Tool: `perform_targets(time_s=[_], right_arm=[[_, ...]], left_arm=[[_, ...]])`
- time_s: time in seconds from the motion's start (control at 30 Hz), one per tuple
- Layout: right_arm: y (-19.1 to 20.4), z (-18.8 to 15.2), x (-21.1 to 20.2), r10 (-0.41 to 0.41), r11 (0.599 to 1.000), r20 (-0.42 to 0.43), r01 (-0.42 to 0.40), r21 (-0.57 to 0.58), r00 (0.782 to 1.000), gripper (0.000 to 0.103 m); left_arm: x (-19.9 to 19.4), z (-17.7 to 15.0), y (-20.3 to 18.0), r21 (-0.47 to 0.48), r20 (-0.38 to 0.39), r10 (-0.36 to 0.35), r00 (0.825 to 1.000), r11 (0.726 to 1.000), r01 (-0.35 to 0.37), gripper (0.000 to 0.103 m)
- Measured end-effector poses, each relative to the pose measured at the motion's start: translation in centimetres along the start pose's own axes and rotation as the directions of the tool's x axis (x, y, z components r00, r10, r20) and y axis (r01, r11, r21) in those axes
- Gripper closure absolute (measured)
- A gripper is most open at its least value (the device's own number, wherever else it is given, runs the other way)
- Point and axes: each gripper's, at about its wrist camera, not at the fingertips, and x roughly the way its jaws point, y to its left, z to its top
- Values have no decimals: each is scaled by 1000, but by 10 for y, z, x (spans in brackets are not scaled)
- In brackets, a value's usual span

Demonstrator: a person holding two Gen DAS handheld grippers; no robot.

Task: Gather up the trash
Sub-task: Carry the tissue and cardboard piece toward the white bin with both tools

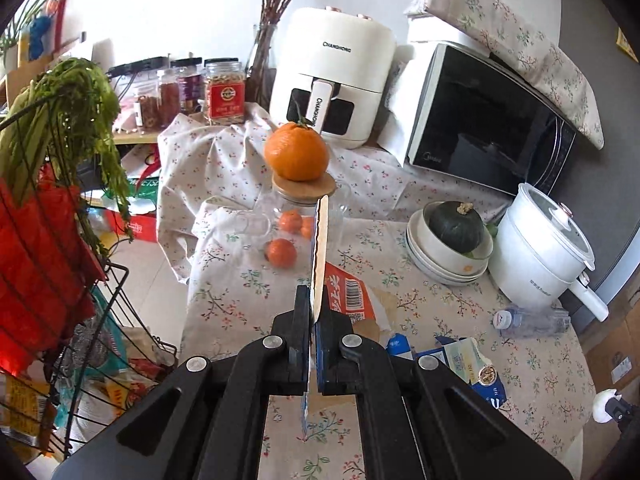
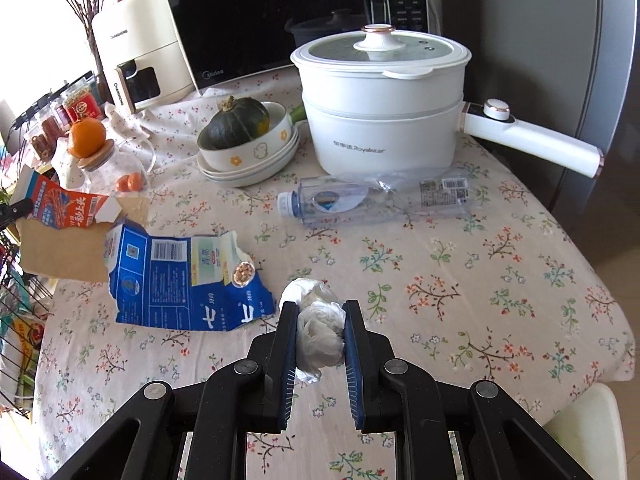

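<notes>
Left wrist view: sits just behind the left gripper (image 1: 313, 312), looks steeply down along its jaws, across the counter (image 1: 540, 368) toward the air fryer (image 1: 332, 76) and microwave (image 1: 488, 120) at the back; the wire rack (image 1: 92, 320) fills its left edge.
Right wrist view: rides behind the right gripper (image 2: 320, 332), tilted down, close over the counter's near part, facing the electric pot (image 2: 380, 108).
Shared: both see the floral counter, torn blue carton (image 1: 472, 368) (image 2: 188, 276), plastic bottle (image 1: 532, 320) (image 2: 372, 196), squash (image 1: 456, 224) (image 2: 236, 122), microwave, air fryer.
</notes>
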Motion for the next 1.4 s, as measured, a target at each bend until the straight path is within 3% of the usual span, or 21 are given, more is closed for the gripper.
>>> perform_targets(time_s=[0.43,0.7,0.97,1.4], right_arm=[[19,-8,-13,-23,999,9,23,-33,1000,84],[25,-11,-22,-19,999,16,19,-41,1000,84],[12,-16,-35,-32,999,17,32,-22,999,84],[-61,-45,-68,-142,987,1,142,82,990,84]], left_arm=[[-36,2,48,-54,44,-14,999,998,16,102],[-44,-2,41,-68,8,-104,995,992,104,102],[-42,-19,-35,21,-78,-257,963,965,260,102],[-59,-77,-210,202,-220,-440,871,853,482,102]])
